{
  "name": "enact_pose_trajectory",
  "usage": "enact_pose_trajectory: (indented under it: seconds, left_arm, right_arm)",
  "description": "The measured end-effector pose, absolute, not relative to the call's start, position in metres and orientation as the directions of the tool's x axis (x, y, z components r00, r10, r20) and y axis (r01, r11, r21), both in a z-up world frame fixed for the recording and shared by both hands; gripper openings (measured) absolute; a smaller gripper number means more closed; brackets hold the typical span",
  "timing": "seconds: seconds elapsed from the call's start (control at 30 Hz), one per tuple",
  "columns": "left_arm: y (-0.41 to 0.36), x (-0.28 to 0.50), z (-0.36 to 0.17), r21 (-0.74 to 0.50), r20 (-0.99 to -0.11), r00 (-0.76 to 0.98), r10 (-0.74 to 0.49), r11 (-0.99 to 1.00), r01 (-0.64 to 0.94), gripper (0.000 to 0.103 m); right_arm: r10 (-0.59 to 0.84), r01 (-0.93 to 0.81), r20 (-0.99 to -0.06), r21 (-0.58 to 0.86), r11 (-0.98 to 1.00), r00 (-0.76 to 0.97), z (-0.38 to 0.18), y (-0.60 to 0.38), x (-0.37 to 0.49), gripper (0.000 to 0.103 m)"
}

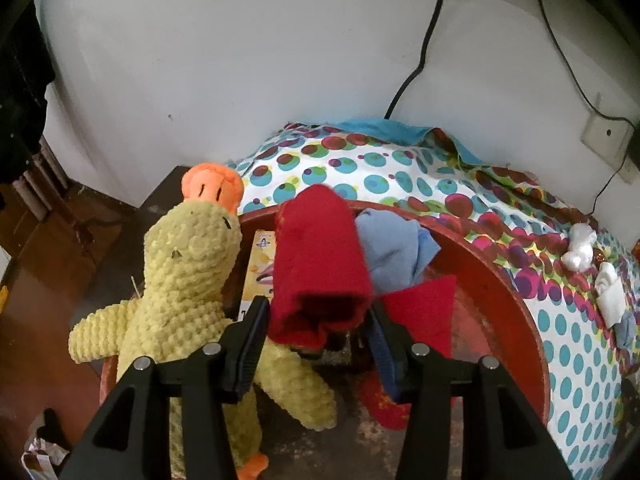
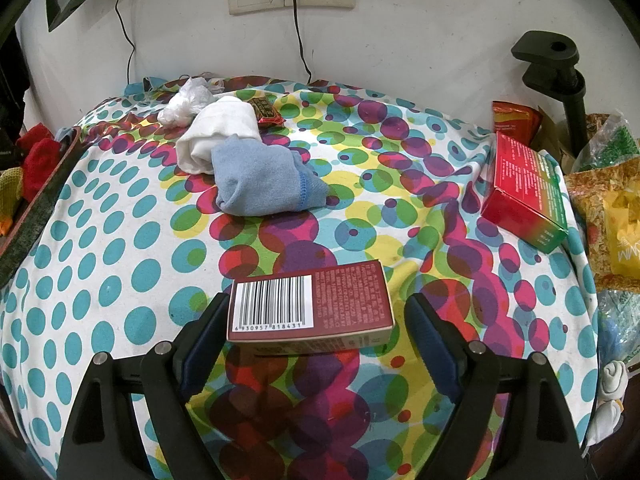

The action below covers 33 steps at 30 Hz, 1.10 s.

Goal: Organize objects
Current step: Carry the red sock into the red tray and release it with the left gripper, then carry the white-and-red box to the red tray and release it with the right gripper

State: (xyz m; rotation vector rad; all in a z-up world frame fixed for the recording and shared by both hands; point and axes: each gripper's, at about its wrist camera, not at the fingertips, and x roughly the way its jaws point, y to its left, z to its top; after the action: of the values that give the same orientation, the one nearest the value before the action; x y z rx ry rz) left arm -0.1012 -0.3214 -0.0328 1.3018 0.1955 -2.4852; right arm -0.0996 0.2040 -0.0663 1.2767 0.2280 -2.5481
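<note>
A: What is the left gripper (image 1: 318,322) doing?

B: Its jaws stand apart around a rolled red knitted cloth (image 1: 320,264) – neither pad visibly presses it. The roll lies over the round red plastic basin (image 1: 516,304).

A: What else is in the basin?

B: A crumpled pale blue cloth (image 1: 394,250) at one o'clock from the roll, a yellow plush duck with an orange bill (image 1: 188,276) leaning on the rim at nine o'clock, and a yellow printed card (image 1: 260,268) between them.

A: And the right gripper (image 2: 316,320)?

B: Released – wide open over the dotted tablecloth (image 2: 120,240), with a maroon cardboard box bearing a barcode (image 2: 310,306) between the fingers; its left edge is at the left pad, the right pad is clear. At twelve o'clock lie a folded blue sock (image 2: 260,184) and a rolled white sock (image 2: 216,136), touching; a red and green carton (image 2: 524,192) sits at two o'clock.
</note>
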Motion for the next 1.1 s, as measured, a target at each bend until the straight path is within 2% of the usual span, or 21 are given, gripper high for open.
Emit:
enact_pose_trajectory:
  seconds: [0.47,0.5,0.63,0.87,1.1]
  left_arm:
    - [-0.278,-0.038,-0.008,0.078,-0.780,-0.569,-0.259,-0.943,0.323,0.050]
    - [-0.274,-0.032,-0.006,0.067,-0.780,-0.576,-0.244,-0.948,0.310,0.050]
    - [-0.248,-0.010,-0.004,0.089,-0.770,-0.593,-0.236,-0.960,0.266,0.050]
    - [-0.220,0.005,-0.015,0.058,-0.790,-0.587,-0.175,-0.975,0.213,0.050]
    - [-0.213,0.016,-0.018,0.054,-0.790,-0.591,-0.164,-0.978,0.199,0.050]
  right_arm:
    - [-0.178,0.316,-0.803,-0.014,-0.949,-0.569,-0.065,0.205,-0.101,0.084]
    - [-0.176,0.313,-0.802,-0.014,-0.950,-0.571,-0.065,0.204,-0.100,0.082]
    - [-0.176,0.306,-0.791,-0.014,-0.952,-0.586,-0.063,0.207,-0.099,0.063]
    - [-0.169,0.296,-0.790,-0.017,-0.955,-0.590,-0.063,0.207,-0.098,0.063]
    - [-0.162,0.291,-0.792,-0.020,-0.956,-0.588,-0.063,0.206,-0.099,0.063]
